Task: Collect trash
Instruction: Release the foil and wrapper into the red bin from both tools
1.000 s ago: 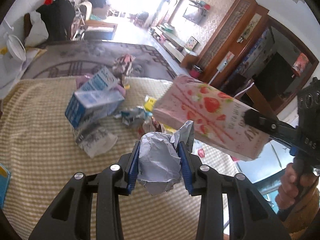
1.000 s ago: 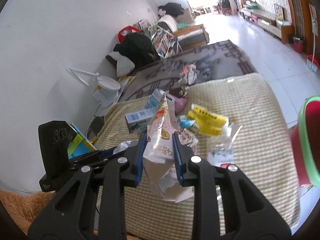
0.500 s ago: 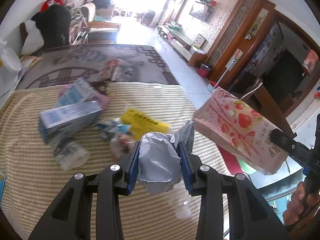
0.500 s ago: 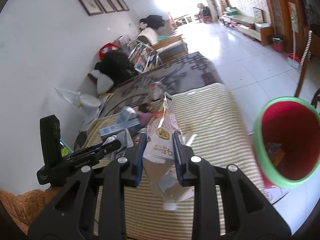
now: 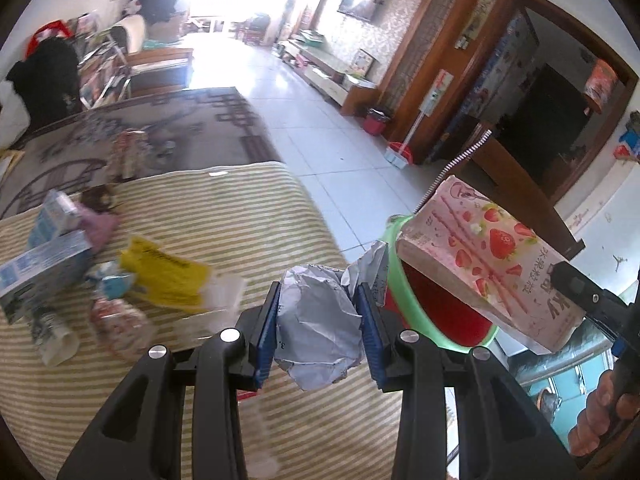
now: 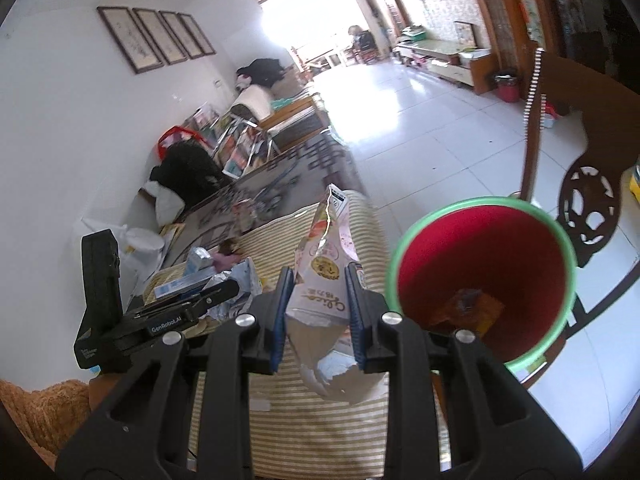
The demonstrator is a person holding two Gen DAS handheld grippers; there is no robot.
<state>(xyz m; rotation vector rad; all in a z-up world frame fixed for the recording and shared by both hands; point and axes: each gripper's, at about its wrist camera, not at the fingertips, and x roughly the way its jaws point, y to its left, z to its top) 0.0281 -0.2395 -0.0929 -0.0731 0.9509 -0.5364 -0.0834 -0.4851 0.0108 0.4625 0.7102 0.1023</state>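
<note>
Crumpled silver wrapper (image 5: 318, 330) (foil, seemingly)

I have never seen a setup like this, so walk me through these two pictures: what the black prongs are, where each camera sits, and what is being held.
There is no robot: a person holds a handheld claw in each hand, and a fisheye camera on each looks along its fingers. In the left view, the left claw is shut on a crumpled silver wrapper. In the right view, the right claw is shut on a torn pink strawberry snack box. Each view also shows the other claw. A red bin with a green rim stands beside the striped cloth, which still carries a yellow packet and blue cartons.
</note>
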